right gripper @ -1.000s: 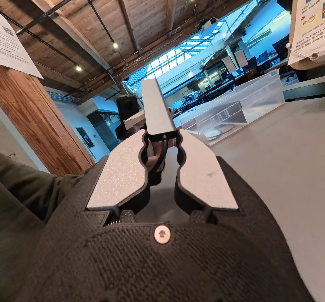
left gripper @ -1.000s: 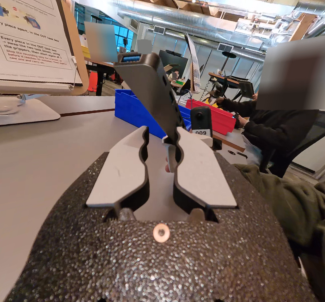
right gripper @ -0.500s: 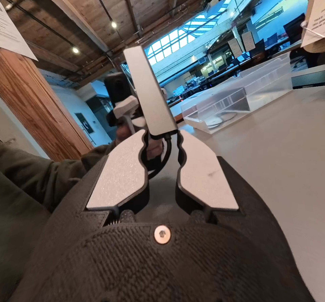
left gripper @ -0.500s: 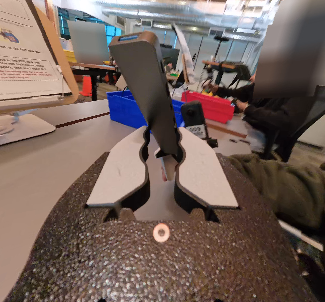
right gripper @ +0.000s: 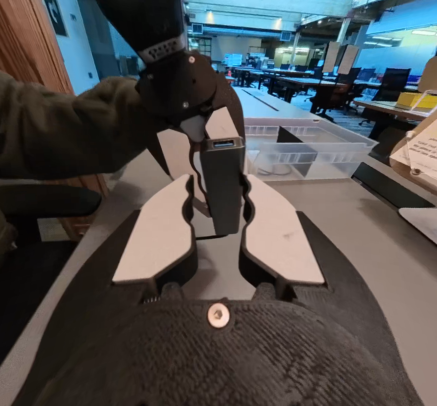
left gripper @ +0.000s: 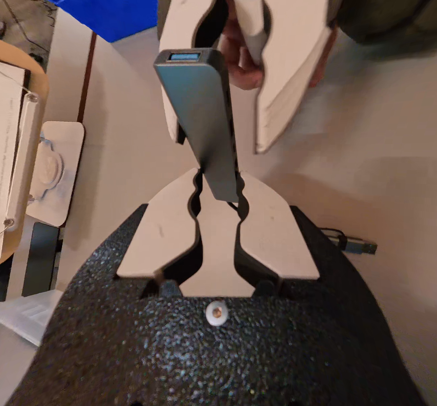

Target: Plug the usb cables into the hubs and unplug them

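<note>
A dark grey USB hub (left gripper: pixel 208 120) with a blue port at its far end stands between my two grippers above the table. My left gripper (left gripper: pixel 219 172) is shut on its cable end. My right gripper (right gripper: pixel 217 177) straddles the same hub (right gripper: pixel 222 182) with a small gap at its left jaw, so it is open. Its fingers (left gripper: pixel 279 75) show spread around the hub in the left wrist view. A left finger (right gripper: pixel 220 123) shows behind the hub in the right wrist view. A thin black cable (right gripper: pixel 208 236) leaves the hub's near end. A grey USB plug (left gripper: pixel 361 248) lies on the table.
A blue bin (left gripper: pixel 106 0) sits at the table's far edge. A clear plastic bin (right gripper: pixel 307 149) stands behind the hub. A clipboard sign on a white base (left gripper: pixel 54 170) stands to the left. A person's green sleeve (right gripper: pixel 59 123) reaches in from the left. The tips of one gripper are about 4 cm away from the tips of the other.
Both grippers tipped down with the hub, so the left view now looks onto the table. The right jaws have widened off the hub. The hub now fills the left jaws.
</note>
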Demonstrator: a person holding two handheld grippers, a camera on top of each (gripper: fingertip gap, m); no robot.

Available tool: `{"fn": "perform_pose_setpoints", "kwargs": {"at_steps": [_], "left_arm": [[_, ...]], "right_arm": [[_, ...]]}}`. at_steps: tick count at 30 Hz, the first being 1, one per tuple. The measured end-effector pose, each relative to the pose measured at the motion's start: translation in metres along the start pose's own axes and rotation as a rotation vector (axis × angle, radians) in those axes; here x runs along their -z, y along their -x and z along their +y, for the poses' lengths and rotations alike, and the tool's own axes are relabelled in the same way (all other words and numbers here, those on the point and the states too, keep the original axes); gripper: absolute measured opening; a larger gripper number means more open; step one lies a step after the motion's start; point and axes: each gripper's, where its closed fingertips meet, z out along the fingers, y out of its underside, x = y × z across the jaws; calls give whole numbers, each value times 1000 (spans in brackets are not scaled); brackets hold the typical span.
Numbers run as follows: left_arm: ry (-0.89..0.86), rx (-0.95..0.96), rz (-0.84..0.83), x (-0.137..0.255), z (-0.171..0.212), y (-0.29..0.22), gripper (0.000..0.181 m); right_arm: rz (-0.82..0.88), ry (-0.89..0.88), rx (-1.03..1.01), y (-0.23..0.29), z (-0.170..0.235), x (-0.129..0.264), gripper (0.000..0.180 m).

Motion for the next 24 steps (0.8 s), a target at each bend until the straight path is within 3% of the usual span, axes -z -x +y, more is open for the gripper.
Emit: {"fn": "perform_pose_setpoints", "kwargs": {"at_steps": [1, 5, 8, 11, 18, 24], "left_arm": [[10, -13, 12, 0, 0, -3, 26], [-40, -12, 27, 0, -8, -7, 27], [-240, 65, -12, 7, -28, -4, 27], [-399, 198, 29, 16, -32, -7, 39], [-855, 476, 95, 29, -38, -10, 39], [-902, 544, 127, 11, -41, -17, 41]], "right_arm": [[17, -4, 19, -2, 0, 1, 30], [-4, -56, 20, 2, -4, 8, 30], [15, -239, -51, -5, -26, 23, 30], [2, -421, -136, -11, -45, 44, 30], [-27, -629, -235, -10, -58, 59, 30], [-60, -684, -270, -2, -61, 57, 29]]}}
